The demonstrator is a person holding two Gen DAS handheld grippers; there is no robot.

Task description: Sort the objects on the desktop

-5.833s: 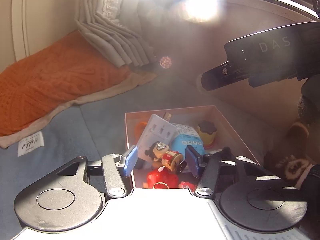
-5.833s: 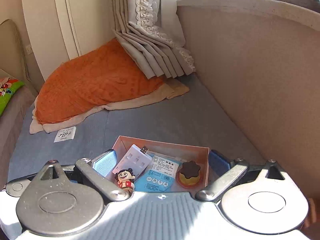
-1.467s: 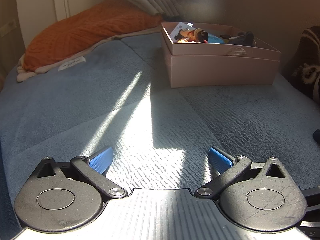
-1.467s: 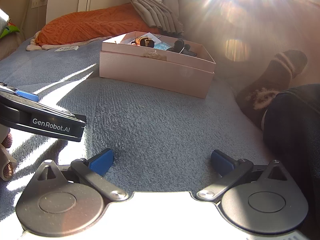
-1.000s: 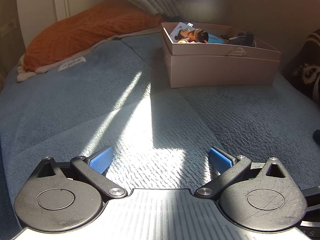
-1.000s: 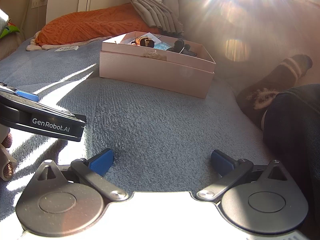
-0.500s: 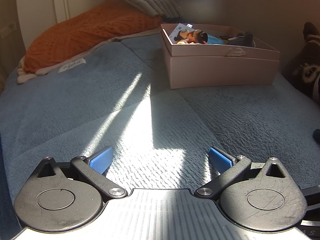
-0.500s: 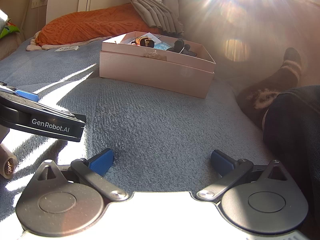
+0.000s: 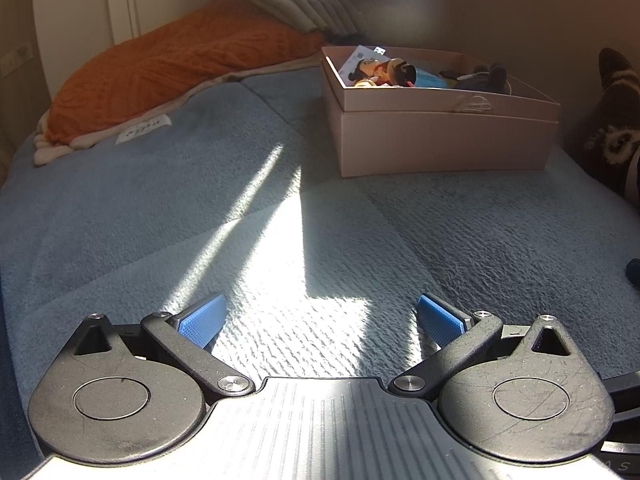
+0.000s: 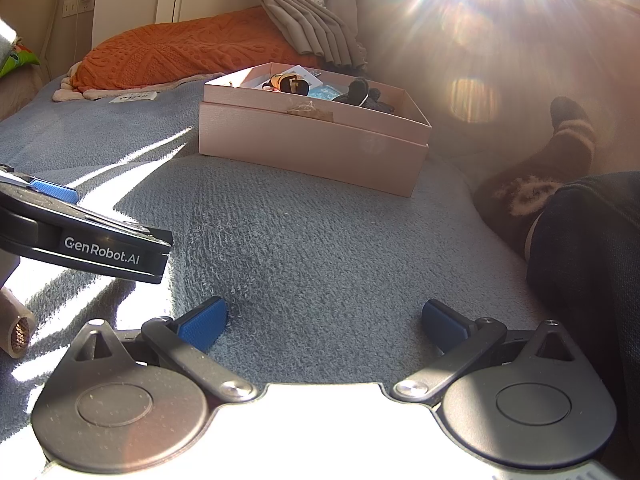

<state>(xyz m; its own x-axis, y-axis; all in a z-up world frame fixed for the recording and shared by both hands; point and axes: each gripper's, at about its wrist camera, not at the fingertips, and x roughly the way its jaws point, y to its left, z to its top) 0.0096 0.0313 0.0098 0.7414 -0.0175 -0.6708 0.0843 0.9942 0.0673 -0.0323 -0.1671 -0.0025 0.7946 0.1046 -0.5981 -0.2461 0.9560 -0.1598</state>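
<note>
A pink box (image 9: 440,136) (image 10: 312,144) stands on the blue-grey blanket, well ahead of both grippers. Inside it lie a cartoon figurine (image 9: 384,70) (image 10: 288,83), a white card (image 9: 356,58), a blue packet (image 10: 326,92) and dark items (image 9: 480,76) (image 10: 360,94). My left gripper (image 9: 318,316) rests low over a sunlit patch of blanket, open, nothing between its blue pads. My right gripper (image 10: 322,318) is likewise open and empty over the blanket. In the right wrist view the left gripper's body (image 10: 88,240) crosses the left side.
An orange cushion (image 9: 168,72) (image 10: 188,52) and grey curtains (image 10: 308,12) lie behind the box. A person's socked foot (image 10: 552,160) and dark trouser leg (image 10: 592,264) are at the right. A cardboard tube (image 10: 14,330) lies at the left edge. A white label (image 9: 146,132) sits on the blanket.
Both grippers moved from above the box to low over the blanket, near the front, and have held still since. The socked foot has lifted a little.
</note>
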